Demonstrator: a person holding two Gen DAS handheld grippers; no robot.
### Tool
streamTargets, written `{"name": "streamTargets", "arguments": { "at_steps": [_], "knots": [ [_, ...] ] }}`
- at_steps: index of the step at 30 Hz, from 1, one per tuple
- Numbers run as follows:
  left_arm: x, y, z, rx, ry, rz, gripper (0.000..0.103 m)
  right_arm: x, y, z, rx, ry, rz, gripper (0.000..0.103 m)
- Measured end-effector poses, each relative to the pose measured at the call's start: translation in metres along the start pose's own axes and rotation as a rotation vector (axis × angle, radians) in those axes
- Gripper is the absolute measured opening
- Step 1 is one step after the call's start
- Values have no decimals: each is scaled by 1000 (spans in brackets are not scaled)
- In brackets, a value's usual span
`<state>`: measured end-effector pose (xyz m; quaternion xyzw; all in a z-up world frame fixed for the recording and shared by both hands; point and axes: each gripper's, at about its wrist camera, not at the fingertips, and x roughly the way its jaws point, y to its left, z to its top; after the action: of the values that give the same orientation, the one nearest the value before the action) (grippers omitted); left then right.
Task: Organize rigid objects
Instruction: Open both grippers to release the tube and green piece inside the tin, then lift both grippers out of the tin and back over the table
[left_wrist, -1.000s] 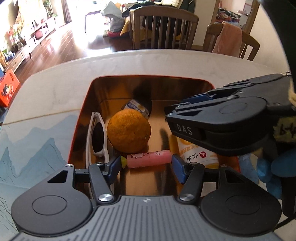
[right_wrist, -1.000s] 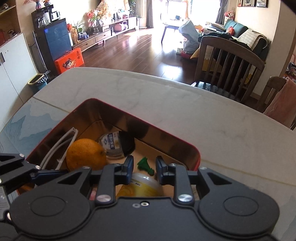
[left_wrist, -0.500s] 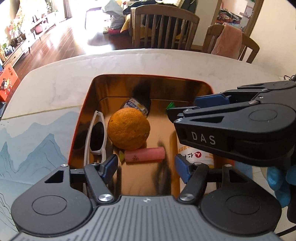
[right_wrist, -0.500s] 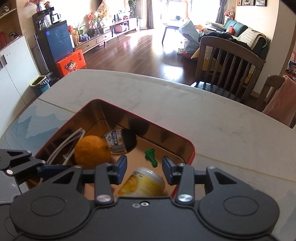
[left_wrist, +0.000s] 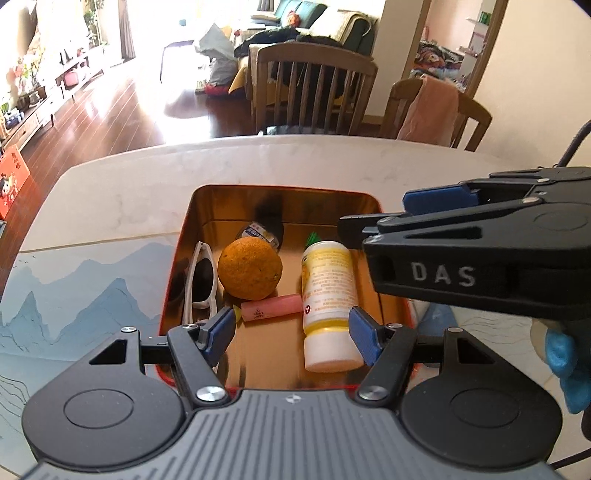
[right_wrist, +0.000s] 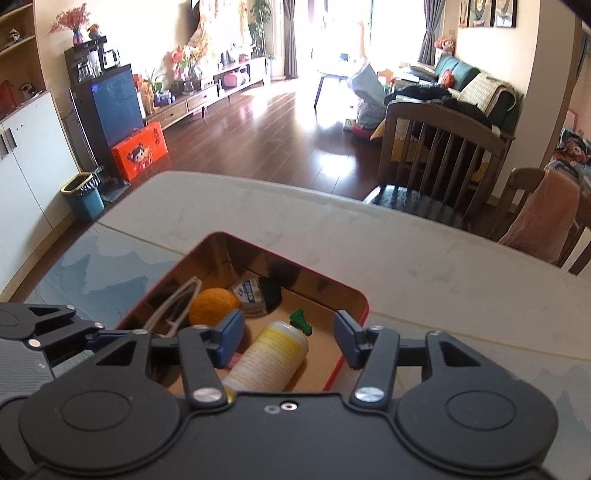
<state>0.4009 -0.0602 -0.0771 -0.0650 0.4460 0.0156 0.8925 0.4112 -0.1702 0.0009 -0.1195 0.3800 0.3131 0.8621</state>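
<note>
A red tin with a gold inside sits on the table. In it lie an orange, white sunglasses, a pink tube, a yellow-and-white bottle, a small green piece and a dark-capped jar. My left gripper hangs open above the tin's near end, holding nothing. My right gripper is above the bottle with its jaws opening; the bottle lies free below them. Its black body shows at the right of the left wrist view.
The marble table has a blue mountain print on its left part. Two wooden chairs stand at the far edge, one draped with a pink cloth. A blue-gloved hand holds the right gripper.
The right gripper opened and let go of the yellow bottle, which now lies in the tin. Both grippers rose away from the tin, so more of its inside shows.
</note>
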Motion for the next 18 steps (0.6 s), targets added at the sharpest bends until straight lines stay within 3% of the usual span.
{"name": "streamTargets", "arguments": {
  "at_steps": [18],
  "knots": [
    [-103,16,-35,45,-142,-64,72,-97,42,-22,51,-88,-50,81]
  ]
}}
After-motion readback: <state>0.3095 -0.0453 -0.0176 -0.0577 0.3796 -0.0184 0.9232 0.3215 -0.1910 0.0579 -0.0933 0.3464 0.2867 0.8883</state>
